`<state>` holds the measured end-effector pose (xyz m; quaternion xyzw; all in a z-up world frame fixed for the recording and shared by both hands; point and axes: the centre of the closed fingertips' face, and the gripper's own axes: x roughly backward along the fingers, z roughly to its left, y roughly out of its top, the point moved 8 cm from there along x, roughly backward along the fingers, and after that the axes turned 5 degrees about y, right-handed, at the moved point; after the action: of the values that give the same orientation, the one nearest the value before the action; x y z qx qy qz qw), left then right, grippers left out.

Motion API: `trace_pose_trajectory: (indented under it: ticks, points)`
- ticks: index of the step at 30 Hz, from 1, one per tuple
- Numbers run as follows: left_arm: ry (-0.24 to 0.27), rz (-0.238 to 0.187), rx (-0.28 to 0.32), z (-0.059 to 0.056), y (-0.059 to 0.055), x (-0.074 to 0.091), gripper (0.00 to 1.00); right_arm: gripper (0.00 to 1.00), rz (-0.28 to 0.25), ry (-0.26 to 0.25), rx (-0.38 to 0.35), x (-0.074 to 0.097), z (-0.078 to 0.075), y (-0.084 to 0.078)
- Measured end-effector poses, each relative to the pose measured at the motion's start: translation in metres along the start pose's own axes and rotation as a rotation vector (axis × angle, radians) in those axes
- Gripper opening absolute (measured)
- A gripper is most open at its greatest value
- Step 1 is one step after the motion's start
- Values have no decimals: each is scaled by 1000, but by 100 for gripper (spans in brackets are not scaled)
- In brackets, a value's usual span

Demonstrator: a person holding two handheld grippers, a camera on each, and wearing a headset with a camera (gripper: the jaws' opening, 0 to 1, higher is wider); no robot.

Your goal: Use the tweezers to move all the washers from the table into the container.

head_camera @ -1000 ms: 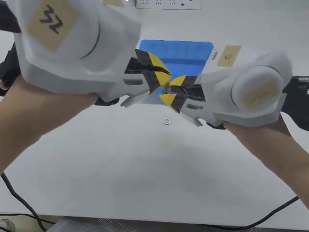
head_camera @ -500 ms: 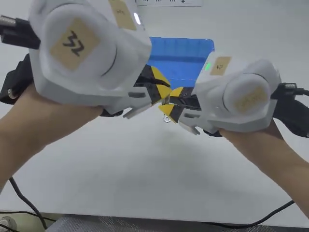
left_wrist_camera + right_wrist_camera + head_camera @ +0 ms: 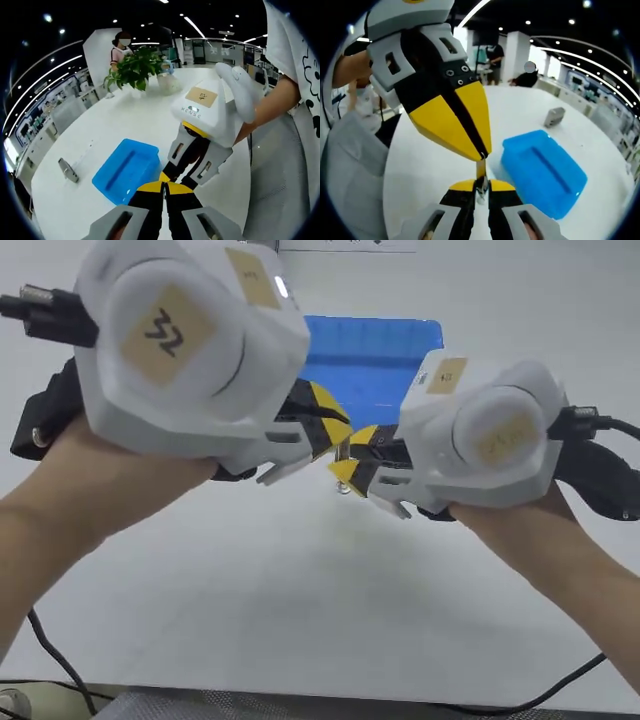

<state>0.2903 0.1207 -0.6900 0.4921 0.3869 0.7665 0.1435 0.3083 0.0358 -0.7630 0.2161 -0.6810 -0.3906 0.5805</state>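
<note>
asking for the tool state first: what are the jaws doing? (inspector)

i am seeing both sets pinched shut on the tweezers point(image 3: 481, 172). the left gripper point(image 3: 482, 151) is clamping the upper end with its yellow tips meeting, and the right gripper point(image 3: 480, 190) is nipping the thin metal strip just below. in the head view the two noses are touching above the table point(image 3: 300, 620). (operator)

and where is the work lying? (inspector)

i am reading one washer point(image 3: 344, 488) lying flat on the table, just under the right gripper's nose and partly hidden by it. i cannot tell whether others are lying nearby. the blue container point(image 3: 375, 350) is sitting beyond the grippers, near the washer but apart from it. (operator)

what are you flagging as risk? (inspector)

i am flagging three things, all as judgement.
- the tweezers are hanging between two grips, so one hand twisting against the other is likely sending the strip slipping or springing out.
- the gripper bodies are hiding the tweezer tips in the head view, so i am aiming half blind and may be nudging the washer away instead of pinching it.
- a thin flat washer on a smooth top is offering little edge to bite, so a weak pinch is risking a drop short of the container. (operator)
</note>
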Motion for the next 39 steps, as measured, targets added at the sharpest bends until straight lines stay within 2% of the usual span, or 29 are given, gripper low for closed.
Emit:
trace_pose_trajectory:
  ticks: [8, 24, 28, 31, 39]
  points:
    - [-6, -4, 4, -1, -1, 0, 0, 5, 3, -2, -5, 2, 1, -2]
    - [-5, 3, -6, -2, 0, 0, 0, 2, 12, -20, 32, 1, 1, 0]
    - [3, -9, -3, 0, 3, 2, 0, 2, 1, -26, 27, 4, 0, 3]
    - [3, -1, -7, 1, 3, 1, 0, 3, 6, 0, 3, 2, 1, 3]
    - [-5, 1, -12, -1, 1, -1, 0, 4, 19, -8, 14, 1, 1, -1]
